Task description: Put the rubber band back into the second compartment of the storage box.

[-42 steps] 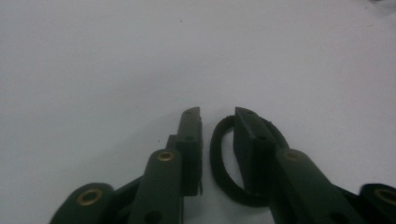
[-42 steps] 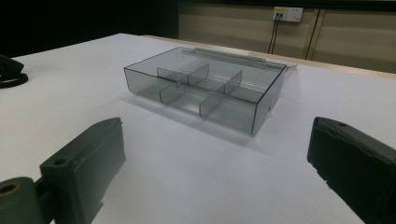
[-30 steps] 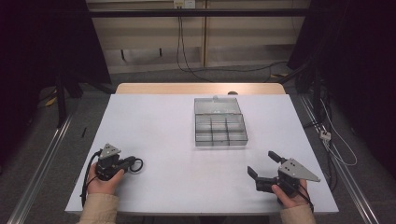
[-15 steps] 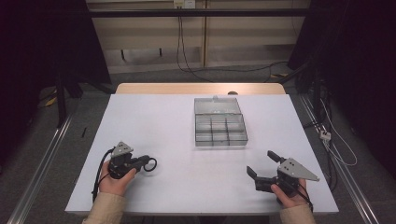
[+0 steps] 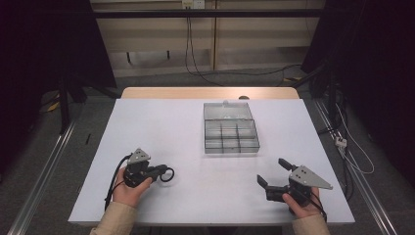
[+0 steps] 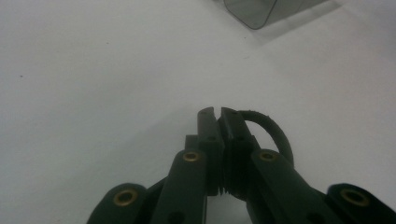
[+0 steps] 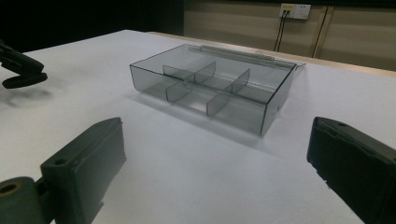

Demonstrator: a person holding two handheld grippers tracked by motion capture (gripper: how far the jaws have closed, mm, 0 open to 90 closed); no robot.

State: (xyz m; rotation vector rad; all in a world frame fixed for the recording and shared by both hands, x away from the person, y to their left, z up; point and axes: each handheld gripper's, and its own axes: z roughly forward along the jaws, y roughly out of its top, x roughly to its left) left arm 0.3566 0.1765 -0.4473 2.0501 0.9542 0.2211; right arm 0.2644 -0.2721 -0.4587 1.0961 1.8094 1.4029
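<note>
A clear compartment box (image 5: 231, 128) sits open near the middle of the white table (image 5: 161, 122). At the near edge, a person's left claw (image 5: 164, 172) rests with its jaws pressed together, while the right claw (image 5: 274, 172), well apart, has its jaws spread wide toward the box.
</note>
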